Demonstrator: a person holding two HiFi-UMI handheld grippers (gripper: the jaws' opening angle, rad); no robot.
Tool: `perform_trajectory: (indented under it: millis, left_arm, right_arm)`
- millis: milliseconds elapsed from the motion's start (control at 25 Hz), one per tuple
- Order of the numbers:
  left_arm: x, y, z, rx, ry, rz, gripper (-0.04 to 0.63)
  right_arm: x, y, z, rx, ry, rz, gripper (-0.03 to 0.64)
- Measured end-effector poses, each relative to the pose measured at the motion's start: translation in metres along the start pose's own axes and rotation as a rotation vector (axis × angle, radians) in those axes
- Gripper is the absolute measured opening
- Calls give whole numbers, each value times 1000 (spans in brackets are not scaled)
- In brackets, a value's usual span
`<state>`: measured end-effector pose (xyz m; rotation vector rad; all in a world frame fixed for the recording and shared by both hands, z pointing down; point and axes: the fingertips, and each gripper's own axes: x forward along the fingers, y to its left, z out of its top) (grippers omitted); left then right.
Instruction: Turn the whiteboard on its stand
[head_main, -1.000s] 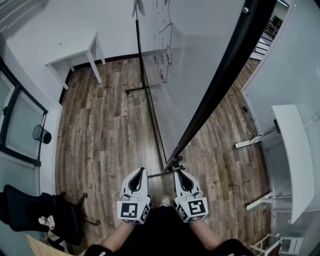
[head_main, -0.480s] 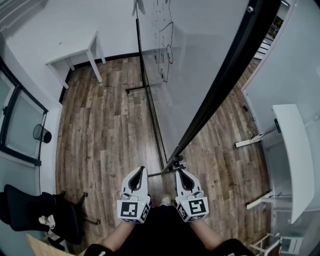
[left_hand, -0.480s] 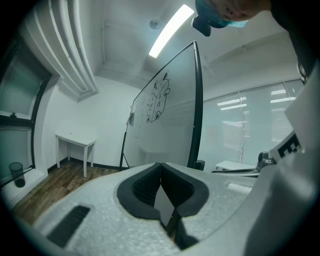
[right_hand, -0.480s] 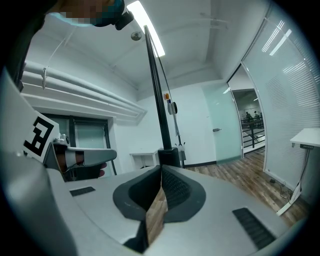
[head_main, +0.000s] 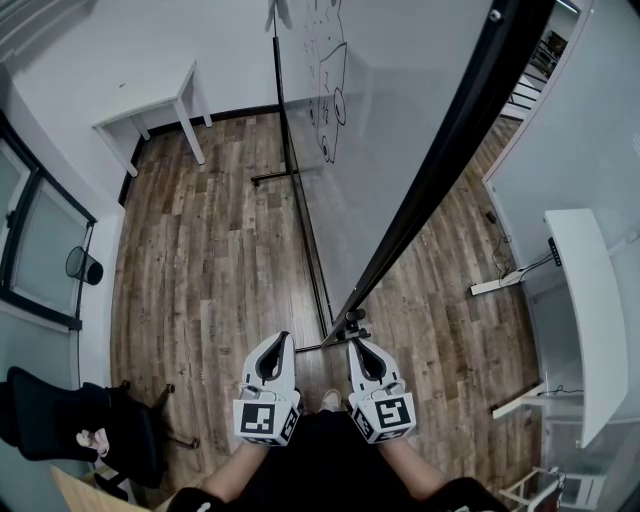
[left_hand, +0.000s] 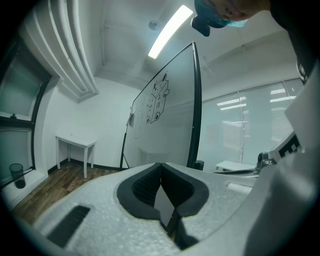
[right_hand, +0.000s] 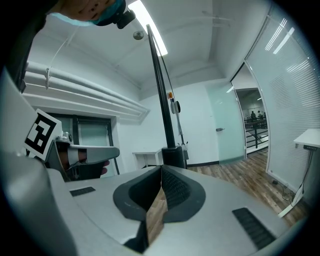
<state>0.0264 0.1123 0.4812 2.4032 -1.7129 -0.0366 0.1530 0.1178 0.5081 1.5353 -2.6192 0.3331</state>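
The whiteboard (head_main: 400, 130) stands on its stand (head_main: 308, 250) on the wooden floor (head_main: 200, 260) directly ahead of the person. Its black frame edge (head_main: 450, 140) ends just ahead of the right gripper (head_main: 358, 343). That gripper and the left gripper (head_main: 278, 338) are both clenched on nothing, fingers (right_hand: 172, 187) pressed together, clear of the board. A push with closed fingers could slip off the smooth panel or thin frame. A hard shove might shift or tip the stand rather than pivot the board, and the swinging panel could strike the person. Whether the small knob (head_main: 352, 318) at the frame's lower end locks the pivot cannot be told. The board's top is cut off, and the stand's near foot shows only partly between the grippers.
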Motion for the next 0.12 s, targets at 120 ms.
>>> perform_trajectory:
  millis: [120]
  left_arm:
    - [-2,-1,0,-6,-2,3,15]
  right_arm:
    - [-1,0,1,-1,-4,-5,14]
